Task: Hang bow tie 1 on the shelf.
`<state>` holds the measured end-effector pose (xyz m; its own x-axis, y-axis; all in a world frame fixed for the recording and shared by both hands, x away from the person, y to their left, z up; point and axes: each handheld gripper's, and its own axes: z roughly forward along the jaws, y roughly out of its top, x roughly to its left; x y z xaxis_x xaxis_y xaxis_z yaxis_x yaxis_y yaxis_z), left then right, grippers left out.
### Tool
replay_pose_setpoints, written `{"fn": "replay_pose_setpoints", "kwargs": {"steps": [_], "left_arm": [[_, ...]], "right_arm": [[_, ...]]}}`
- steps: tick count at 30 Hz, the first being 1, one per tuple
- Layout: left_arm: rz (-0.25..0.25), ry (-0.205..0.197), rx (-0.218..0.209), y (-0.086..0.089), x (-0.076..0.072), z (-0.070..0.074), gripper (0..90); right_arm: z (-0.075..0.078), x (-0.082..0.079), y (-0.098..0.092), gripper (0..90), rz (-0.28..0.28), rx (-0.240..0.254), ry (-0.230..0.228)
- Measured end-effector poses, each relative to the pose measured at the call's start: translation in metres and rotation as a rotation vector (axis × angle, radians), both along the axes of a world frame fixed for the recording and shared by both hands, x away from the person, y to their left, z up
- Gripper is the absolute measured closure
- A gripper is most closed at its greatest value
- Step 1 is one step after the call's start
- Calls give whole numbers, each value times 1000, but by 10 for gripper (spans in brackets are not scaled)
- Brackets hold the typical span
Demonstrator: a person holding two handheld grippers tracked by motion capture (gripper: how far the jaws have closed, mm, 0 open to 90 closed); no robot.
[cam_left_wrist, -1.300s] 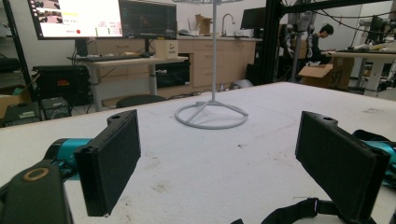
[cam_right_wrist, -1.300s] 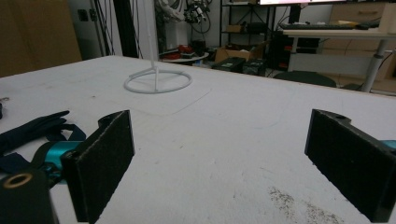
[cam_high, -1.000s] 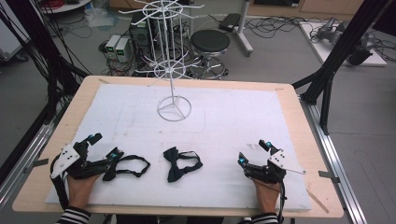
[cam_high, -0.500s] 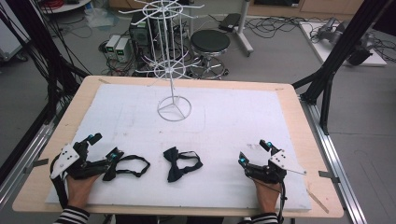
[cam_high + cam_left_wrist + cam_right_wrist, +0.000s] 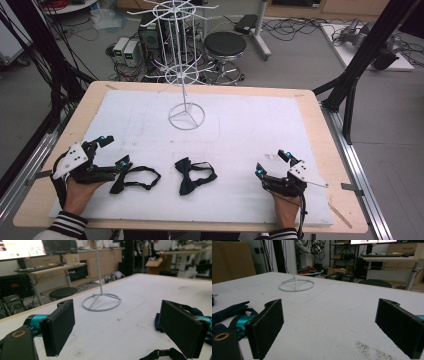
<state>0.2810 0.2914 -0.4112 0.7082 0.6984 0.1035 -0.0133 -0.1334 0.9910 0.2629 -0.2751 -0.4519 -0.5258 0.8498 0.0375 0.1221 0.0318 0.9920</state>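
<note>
Two dark bow ties lie on the white mat (image 5: 250, 125). One bow tie (image 5: 135, 179) lies just right of my left gripper (image 5: 113, 151), its strap looped out to the right. The other bow tie (image 5: 192, 172) rests near the middle front. My left gripper (image 5: 122, 332) is open with nothing between its pads; the near bow tie (image 5: 157, 322) sits partly hidden behind one jaw. My right gripper (image 5: 271, 163) rests at the front right, open and holding nothing. In the right gripper view its jaws (image 5: 329, 330) stand wide, with a bow tie (image 5: 229, 310) off to the left.
A white wire display stand (image 5: 186, 116) rises from a ring base at the back middle of the mat, its hooked tiers high above. Its base also shows ahead as the stand base (image 5: 101, 302) and stand base (image 5: 296, 286). The wooden table edge (image 5: 345, 210) frames the mat.
My left gripper has lifted a little and shifted slightly up the picture, its jaws as wide as before. The right gripper and both bow ties have stayed put.
</note>
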Motion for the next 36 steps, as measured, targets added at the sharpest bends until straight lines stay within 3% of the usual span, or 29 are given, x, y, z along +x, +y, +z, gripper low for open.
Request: {"fn": "replay_pose_setpoints", "kwargs": {"steps": [6, 8, 17, 21, 26, 36], "left_arm": [[-81, -1, 76, -14, 7, 24, 141], [-106, 1, 78, -20, 8, 31, 141], [-230, -8, 177, -52, 17, 62, 143], [-279, 4, 247, -63, 23, 72, 143], [-322, 21, 304, -75, 30, 79, 143], [-446, 59, 411, -105, 41, 82, 145]], "right_arm": [[0, -1, 0, 75, -1, 3, -3], [0, -1, 0, 75, -5, 5, -6], [-1, -3, 2, 74, -7, -11, -28], [-1, -4, 2, 74, -13, -13, -41], [-1, -5, 3, 74, -57, -8, -33], [-2, -6, 1, 74, -62, 15, -49]]}}
